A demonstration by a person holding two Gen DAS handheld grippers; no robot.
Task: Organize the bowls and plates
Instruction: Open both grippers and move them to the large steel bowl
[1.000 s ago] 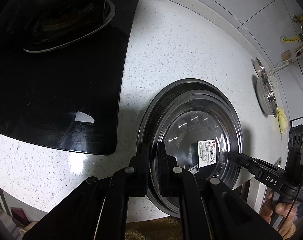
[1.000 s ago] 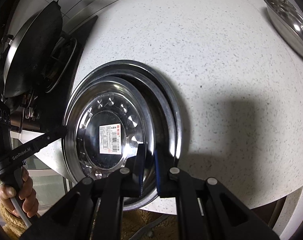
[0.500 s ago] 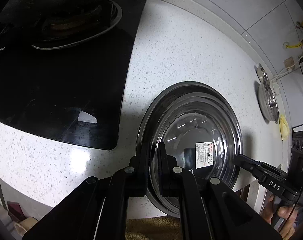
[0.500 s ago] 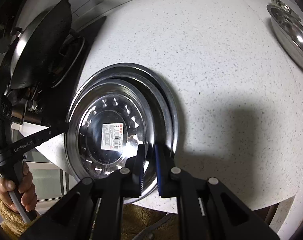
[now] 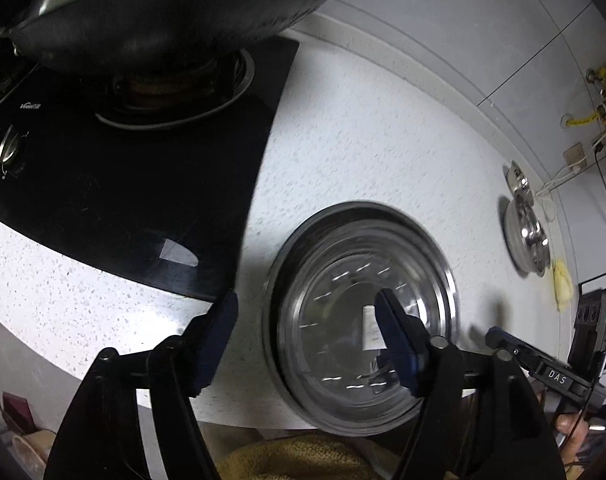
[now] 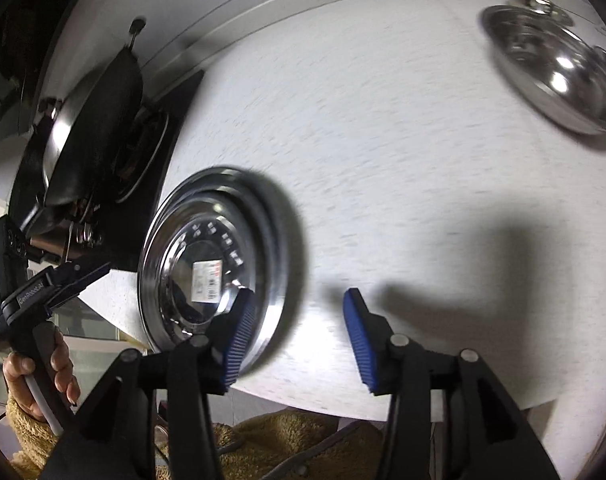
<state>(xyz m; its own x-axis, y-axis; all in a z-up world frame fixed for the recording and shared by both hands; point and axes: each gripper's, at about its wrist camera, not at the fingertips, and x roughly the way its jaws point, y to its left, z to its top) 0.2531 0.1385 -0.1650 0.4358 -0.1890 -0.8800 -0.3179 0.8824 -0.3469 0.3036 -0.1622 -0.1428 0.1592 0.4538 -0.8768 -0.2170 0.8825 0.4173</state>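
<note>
A stack of steel plates [image 5: 363, 312] lies on the white speckled counter near its front edge; the top plate bears a white barcode label [image 5: 371, 328]. The stack also shows in the right wrist view [image 6: 219, 268]. My left gripper [image 5: 309, 340] is open and empty, raised above the stack's left rim. My right gripper [image 6: 299, 340] is open and empty, raised above the stack's right rim. A second group of steel dishes [image 6: 555, 68] sits far right on the counter, also in the left wrist view [image 5: 527, 236].
A black glass hob [image 5: 123, 200] with a burner lies left of the stack, with a dark wok [image 5: 175, 12] on it. The wall [image 5: 463, 40] runs behind. A yellow cloth [image 5: 563, 284] lies by the far dishes. The counter's front edge [image 6: 343, 396] is close below.
Both grippers have let go of the top plate's rim and opened wide. Both have drawn back and up from the stack, which now rests on the counter.
</note>
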